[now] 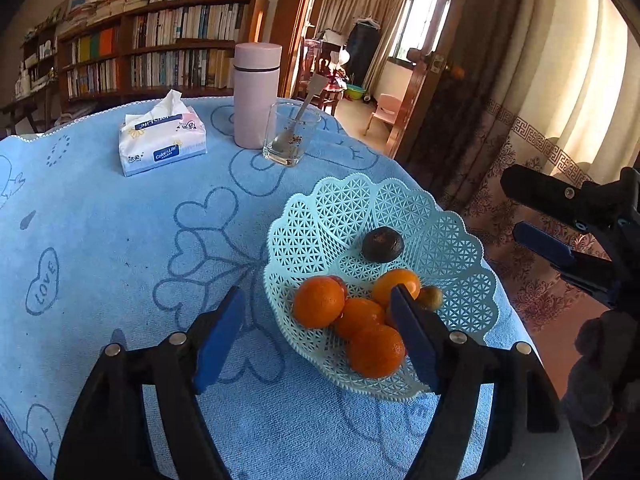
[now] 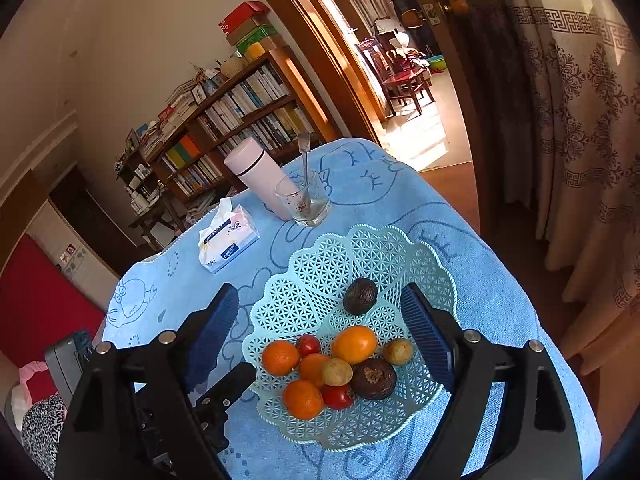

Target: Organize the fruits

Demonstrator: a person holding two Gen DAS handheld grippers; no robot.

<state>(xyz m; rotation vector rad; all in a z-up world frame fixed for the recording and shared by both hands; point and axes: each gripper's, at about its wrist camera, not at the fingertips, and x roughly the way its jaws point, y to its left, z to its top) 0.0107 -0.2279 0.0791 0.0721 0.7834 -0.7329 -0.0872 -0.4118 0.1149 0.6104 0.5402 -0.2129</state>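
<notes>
A light blue lattice basket point(image 1: 452, 248) point(image 2: 308, 284) stands on the blue cloth at the table's right side. It holds several oranges point(image 1: 319, 301) point(image 2: 354, 344), two dark round fruits point(image 1: 383, 244) point(image 2: 360, 296), small red fruits point(image 2: 308, 345) and small yellowish fruits point(image 2: 397, 351). My left gripper point(image 1: 320, 336) is open and empty, above the basket's near left rim. My right gripper point(image 2: 320, 340) is open and empty, above the basket. The right gripper also shows in the left wrist view point(image 1: 532, 212), off the table's right edge.
A pink flask point(image 1: 256, 94) point(image 2: 256, 176), a glass with a spoon point(image 1: 290, 134) point(image 2: 306, 200) and a tissue pack point(image 1: 162, 136) point(image 2: 228, 244) stand at the far side of the table. A bookshelf is behind. Curtains and a doorway are to the right.
</notes>
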